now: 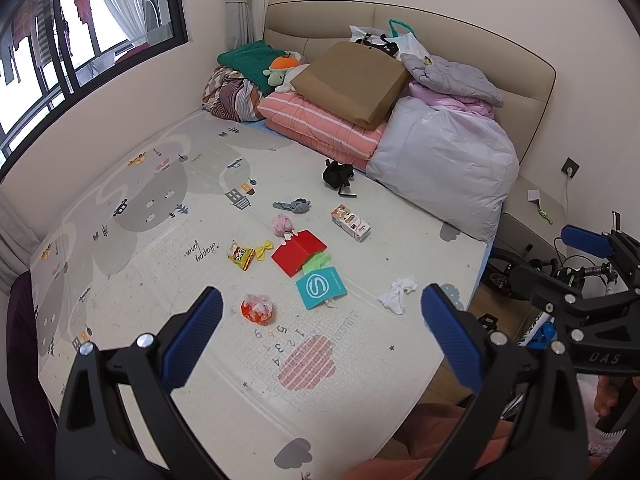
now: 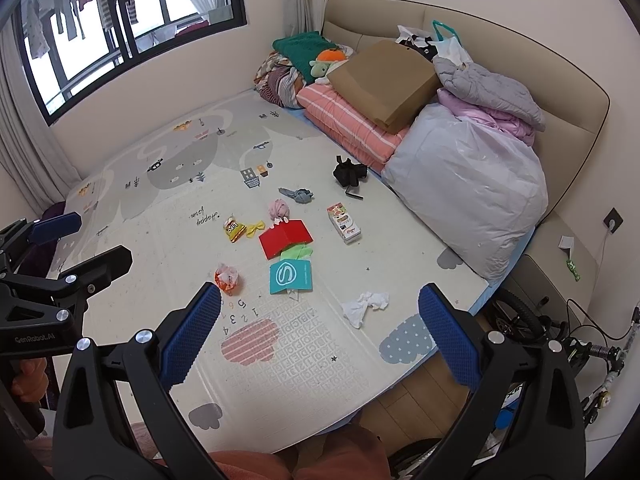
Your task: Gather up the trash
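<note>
Crumpled tissue [image 2: 366, 306] just beyond right hand-held gripper [image 2: 320, 320]

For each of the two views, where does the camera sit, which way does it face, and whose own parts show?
Left wrist: on the left gripper, open, facing the bed's play mat and headboard; the right gripper shows at its right edge.
Right wrist: on the right gripper, open, facing likewise from further right; the left gripper shows at its left edge.
Shared: red folder, teal card, crumpled tissue, orange wrapper.
</note>
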Tool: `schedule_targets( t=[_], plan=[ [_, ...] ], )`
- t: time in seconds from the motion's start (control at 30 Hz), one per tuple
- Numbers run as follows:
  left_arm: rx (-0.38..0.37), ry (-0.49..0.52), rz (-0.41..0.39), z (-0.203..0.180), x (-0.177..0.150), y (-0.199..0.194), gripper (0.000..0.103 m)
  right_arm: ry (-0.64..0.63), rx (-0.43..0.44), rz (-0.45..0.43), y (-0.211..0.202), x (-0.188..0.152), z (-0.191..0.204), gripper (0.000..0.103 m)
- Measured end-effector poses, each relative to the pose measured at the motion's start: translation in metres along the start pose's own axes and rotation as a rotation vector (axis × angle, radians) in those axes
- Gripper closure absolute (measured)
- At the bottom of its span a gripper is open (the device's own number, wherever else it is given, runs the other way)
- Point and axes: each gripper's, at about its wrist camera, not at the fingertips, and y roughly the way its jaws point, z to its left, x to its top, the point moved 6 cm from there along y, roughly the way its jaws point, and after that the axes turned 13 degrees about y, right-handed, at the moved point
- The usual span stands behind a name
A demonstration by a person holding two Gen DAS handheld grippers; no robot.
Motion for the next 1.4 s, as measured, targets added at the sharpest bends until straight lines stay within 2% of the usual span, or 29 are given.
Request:
schedule_targets(
  t=[0.6, 1.1, 1.4],
  plan=[
    [-0.010, 0.017, -0.001, -0.003, 0.009, 0.004, 0.004, 0.002, 0.001, 0.009, 0.003, 0.006, -0.002, 0.007],
    [-0.021, 0.004, 0.040, -0.003, 0.009, 0.018, 0.004, 0.008, 0.008, 0.037, 0.015, 0.005, -0.006, 0.007],
    [0.009, 0.031, 0.081, -0.005, 0.006, 0.035, 0.004, 0.024, 0.008, 0.074, 0.029, -0.001, -0.013, 0.007]
  ],
)
